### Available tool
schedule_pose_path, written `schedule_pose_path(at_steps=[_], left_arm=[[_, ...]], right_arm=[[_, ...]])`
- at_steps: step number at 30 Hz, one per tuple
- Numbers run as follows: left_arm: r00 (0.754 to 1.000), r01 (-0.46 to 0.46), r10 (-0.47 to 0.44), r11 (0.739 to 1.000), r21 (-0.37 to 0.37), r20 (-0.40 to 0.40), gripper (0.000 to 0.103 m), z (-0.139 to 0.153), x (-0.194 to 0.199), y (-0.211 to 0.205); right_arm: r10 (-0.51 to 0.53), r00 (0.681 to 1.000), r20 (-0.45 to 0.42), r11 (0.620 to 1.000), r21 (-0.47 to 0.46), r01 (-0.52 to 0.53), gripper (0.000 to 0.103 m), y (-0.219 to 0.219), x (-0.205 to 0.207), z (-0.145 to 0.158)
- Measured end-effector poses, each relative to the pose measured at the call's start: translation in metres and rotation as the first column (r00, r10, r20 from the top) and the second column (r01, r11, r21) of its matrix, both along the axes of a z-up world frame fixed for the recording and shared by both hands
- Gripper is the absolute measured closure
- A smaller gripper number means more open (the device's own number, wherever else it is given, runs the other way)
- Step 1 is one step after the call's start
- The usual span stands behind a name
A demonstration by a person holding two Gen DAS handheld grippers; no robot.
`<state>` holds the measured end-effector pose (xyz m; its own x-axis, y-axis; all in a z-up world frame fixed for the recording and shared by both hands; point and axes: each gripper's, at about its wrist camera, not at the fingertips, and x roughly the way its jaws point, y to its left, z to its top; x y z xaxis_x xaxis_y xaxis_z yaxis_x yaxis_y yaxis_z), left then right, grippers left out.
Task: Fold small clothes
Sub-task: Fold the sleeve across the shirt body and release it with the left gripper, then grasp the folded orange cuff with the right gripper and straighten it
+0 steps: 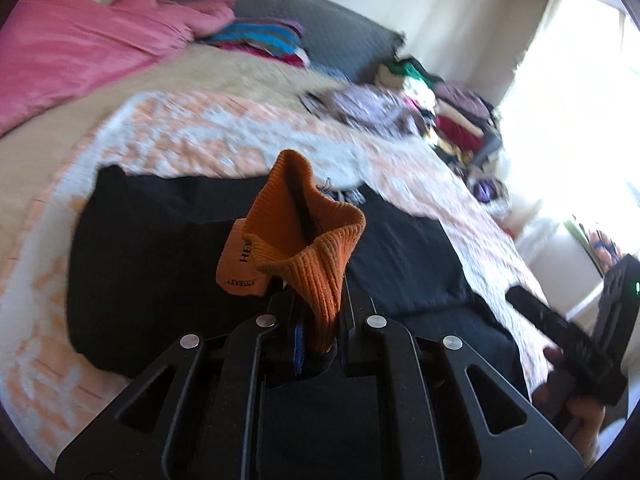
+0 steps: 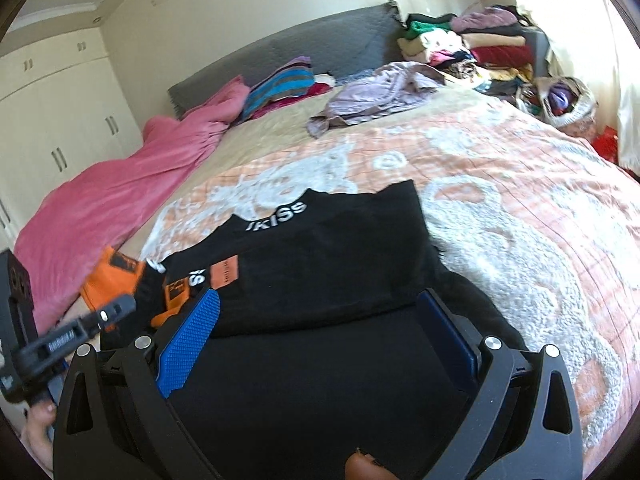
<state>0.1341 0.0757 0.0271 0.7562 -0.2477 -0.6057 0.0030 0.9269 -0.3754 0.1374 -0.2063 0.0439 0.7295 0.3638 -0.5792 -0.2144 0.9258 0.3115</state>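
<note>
Orange ribbed sock (image 1: 304, 236) is clamped in the left gripper (image 1: 320, 320), jaws nearly shut on the fabric; its cuff stands up above the fingers, a pale label hanging at its left. Black garment (image 2: 320, 264) is spread flat on the near part of the bed, white lettering seen near its far-left edge. Right gripper (image 2: 316, 344) is held wide over the black cloth, nothing pressed between its blue pads (image 2: 192, 340). Peach and white quilted bedspread (image 2: 500, 208) lies under everything. Pink blanket (image 2: 120, 200) is heaped at the left; a lilac garment (image 2: 380, 92) and a clothes pile (image 2: 472, 52) are seen far right
</note>
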Motion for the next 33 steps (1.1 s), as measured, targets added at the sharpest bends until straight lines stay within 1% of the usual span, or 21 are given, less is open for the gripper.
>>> schedule_pose_path(at_steps=[3, 5, 6, 8, 9, 11, 12, 15, 16, 18, 20, 21, 22, 24, 26, 27, 28, 29, 30, 31, 33], left_arm=[[0.998, 0.052, -0.052, 0.999, 0.010, -0.029, 0.089, -0.008, 0.003, -0.010], [0.995, 0.091, -0.090, 0.996, 0.003, -0.042, 0.077, -0.011, 0.003, -0.017], [0.994, 0.104, -0.104, 0.995, -0.002, -0.045, 0.074, -0.012, 0.002, -0.020], [0.991, 0.126, -0.127, 0.992, -0.021, -0.043, 0.061, -0.011, -0.001, -0.023], [0.990, 0.131, -0.132, 0.991, -0.027, -0.040, 0.059, -0.010, -0.003, -0.021], [0.992, 0.123, -0.124, 0.992, -0.032, -0.033, 0.050, -0.005, -0.006, -0.016], [0.994, 0.109, -0.110, 0.993, -0.034, -0.027, 0.047, -0.003, -0.008, -0.011], [0.999, 0.037, -0.037, 0.999, -0.023, -0.015, 0.037, 0.004, -0.013, 0.006], [1.000, 0.016, -0.016, 1.000, -0.016, -0.013, 0.030, 0.006, -0.014, 0.011], [0.999, -0.041, 0.041, 0.999, 0.019, -0.012, 0.025, 0.010, -0.017, 0.023], [0.996, -0.093, 0.094, 0.994, 0.052, -0.010, 0.017, 0.012, -0.020, 0.033], [0.991, -0.135, 0.136, 0.989, 0.066, -0.005, 0.014, 0.013, -0.023, 0.041], [0.987, -0.162, 0.163, 0.984, 0.068, 0.001, 0.010, 0.014, -0.025, 0.047], [0.982, -0.188, 0.188, 0.981, 0.054, 0.005, 0.010, 0.017, -0.028, 0.056], [0.979, -0.206, 0.206, 0.978, 0.038, 0.008, 0.010, 0.019, -0.030, 0.065], [0.977, -0.215, 0.215, 0.976, 0.030, 0.010, 0.010, 0.019, -0.031, 0.070], [0.976, -0.219, 0.219, 0.975, 0.024, 0.011, 0.010, 0.019, -0.031, 0.073], [0.975, -0.223, 0.223, 0.975, 0.019, 0.009, 0.010, 0.019, -0.032, 0.076], [0.974, -0.228, 0.228, 0.974, 0.014, 0.006, 0.010, 0.018, -0.032, 0.079], [0.973, -0.231, 0.231, 0.973, 0.012, 0.005, 0.010, 0.018, -0.032, 0.081], [0.971, -0.238, 0.238, 0.971, 0.007, 0.001, 0.010, 0.016, -0.033, 0.086]], right_arm=[[-0.012, 1.000, -0.009, 1.000, 0.011, 0.012, 0.005, -0.005, 0.001, -0.002], [-0.012, 1.000, -0.016, 1.000, 0.018, 0.012, 0.005, -0.005, 0.002, -0.005], [-0.011, 1.000, -0.019, 1.000, 0.019, 0.012, 0.005, -0.005, 0.003, -0.005], [-0.011, 0.999, -0.032, 1.000, 0.018, 0.012, 0.005, -0.003, 0.005, -0.009], [-0.010, 0.999, -0.037, 1.000, 0.020, 0.010, 0.005, -0.002, 0.006, -0.010], [0.004, 0.999, -0.052, 1.000, 0.024, -0.003, 0.005, 0.003, 0.007, -0.014], [0.014, 0.998, -0.062, 1.000, 0.020, -0.012, 0.006, 0.007, 0.008, -0.017], [0.062, 0.993, -0.096, 0.998, 0.014, -0.061, 0.018, 0.024, 0.011, -0.024], [0.096, 0.988, -0.121, 0.995, 0.024, -0.094, 0.021, 0.033, 0.013, -0.029], [0.153, 0.975, -0.161, 0.988, 0.048, -0.147, 0.025, 0.048, 0.015, -0.037], [0.212, 0.954, -0.210, 0.976, 0.085, -0.198, 0.026, 0.066, 0.018, -0.047], [0.236, 0.945, -0.226, 0.970, 0.106, -0.217, 0.026, 0.073, 0.019, -0.050], [0.261, 0.935, -0.238, 0.963, 0.125, -0.237, 0.026, 0.082, 0.020, -0.053], [0.279, 0.925, -0.258, 0.959, 0.118, -0.256, 0.027, 0.096, 0.023, -0.058], [0.287, 0.922, -0.260, 0.957, 0.107, -0.268, 0.038, 0.107, 0.025, -0.060], [0.290, 0.920, -0.265, 0.957, 0.092, -0.275, 0.049, 0.114, 0.026, -0.061], [0.295, 0.919, -0.262, 0.956, 0.082, -0.283, 0.064, 0.119, 0.028, -0.063], [0.296, 0.920, -0.257, 0.955, 0.076, -0.287, 0.070, 0.121, 0.029, -0.063], [0.298, 0.921, -0.251, 0.955, 0.072, -0.289, 0.080, 0.124, 0.029, -0.062], [0.315, 0.919, -0.237, 0.949, 0.078, -0.306, 0.093, 0.126, 0.030, -0.058], [0.343, 0.920, -0.191, 0.939, 0.061, -0.337, 0.093, 0.133, 0.029, -0.046]])
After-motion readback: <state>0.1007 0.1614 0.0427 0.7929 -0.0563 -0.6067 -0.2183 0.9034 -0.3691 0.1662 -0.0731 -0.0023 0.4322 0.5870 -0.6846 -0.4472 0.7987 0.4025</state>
